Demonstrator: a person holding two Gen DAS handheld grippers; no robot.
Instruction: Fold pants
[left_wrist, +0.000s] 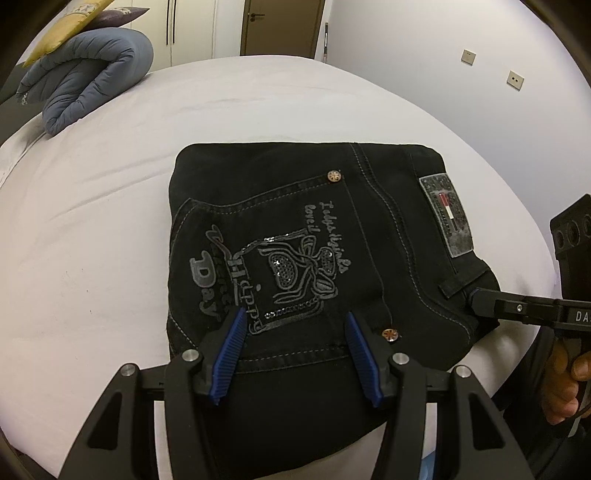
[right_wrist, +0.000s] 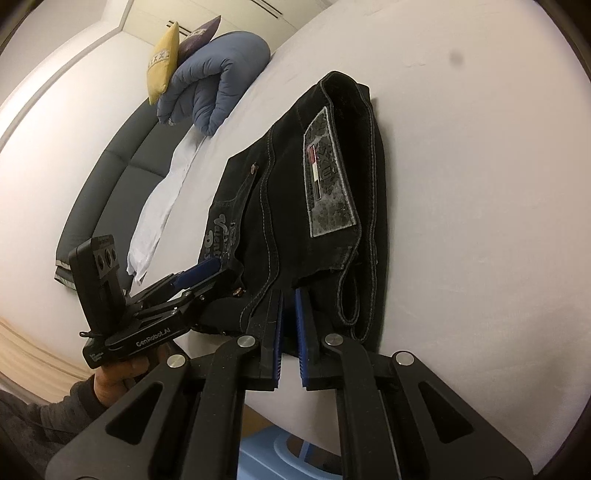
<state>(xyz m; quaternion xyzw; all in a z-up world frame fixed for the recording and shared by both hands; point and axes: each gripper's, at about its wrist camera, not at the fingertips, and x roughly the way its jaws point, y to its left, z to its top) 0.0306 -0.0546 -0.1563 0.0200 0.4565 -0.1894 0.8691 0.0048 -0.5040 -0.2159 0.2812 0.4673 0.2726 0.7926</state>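
Black jeans (left_wrist: 295, 236) lie folded into a compact square on the white bed (left_wrist: 92, 229), back pocket print and a grey waistband patch (left_wrist: 447, 216) facing up. My left gripper (left_wrist: 295, 325) is open, its blue pads hovering over the pocket at the near edge. My right gripper (right_wrist: 289, 306) is nearly closed on the jeans' edge (right_wrist: 332, 206) at the waistband corner by a belt loop. It shows in the left wrist view (left_wrist: 476, 295) touching the right corner. The left gripper shows in the right wrist view (right_wrist: 207, 271).
A rolled blue-grey duvet (left_wrist: 92, 77) and a yellow cushion (right_wrist: 162, 62) lie at the far end of the bed. A dark headboard (right_wrist: 110, 177) runs along the left. A door (left_wrist: 280, 26) and wall sockets (left_wrist: 515, 79) are behind.
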